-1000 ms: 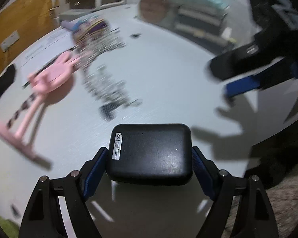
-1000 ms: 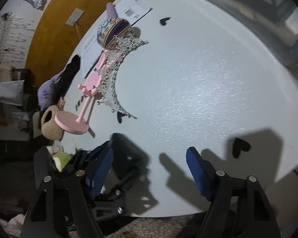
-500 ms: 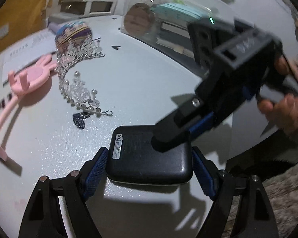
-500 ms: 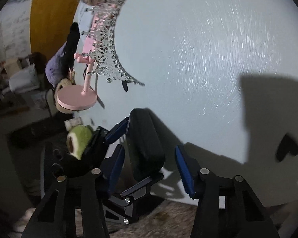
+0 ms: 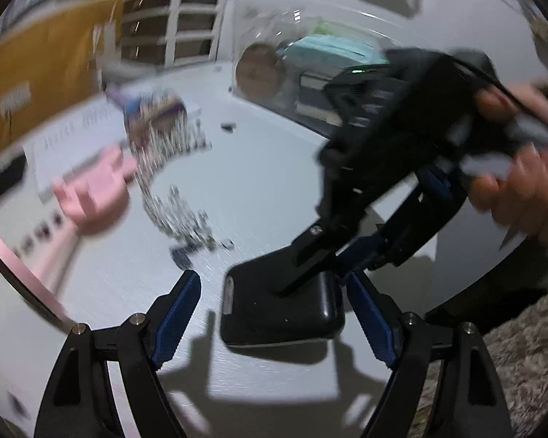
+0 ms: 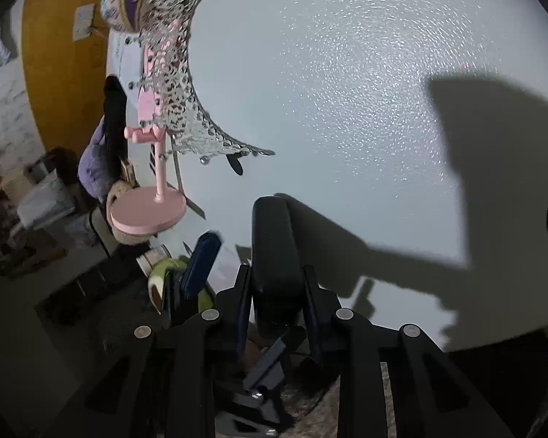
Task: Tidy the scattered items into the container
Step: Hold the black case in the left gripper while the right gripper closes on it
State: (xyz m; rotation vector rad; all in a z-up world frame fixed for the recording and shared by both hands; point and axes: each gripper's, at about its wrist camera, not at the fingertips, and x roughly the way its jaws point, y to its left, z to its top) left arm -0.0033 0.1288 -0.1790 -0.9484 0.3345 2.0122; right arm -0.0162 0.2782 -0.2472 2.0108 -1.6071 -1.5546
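Right tongs point(image 6: 276, 303) have come in over the black case point(image 5: 281, 306) since a second ago, and their jaws have just been closing with the case between them. In the right wrist view I see both pads flat against the case's two broad faces, so I call that a narrow grip on the case, edge-on. Left tongs point(image 5: 270, 325) stand wide; a second ago they bracketed the case snugly, now there is a clear gap on their left pad side and the case sits off toward their right pad. So I read this as a handover, right taking it.

Case lies on the white desk point(image 6: 347, 91), near its front edge, just ahead of the left tongs, long axis running straight out along the right fingers.

Clear container point(image 5: 310, 69) sits far across the desk, beyond the right tongs. The right is the nearer, and I judge the next move a lift and a carry forward to it.
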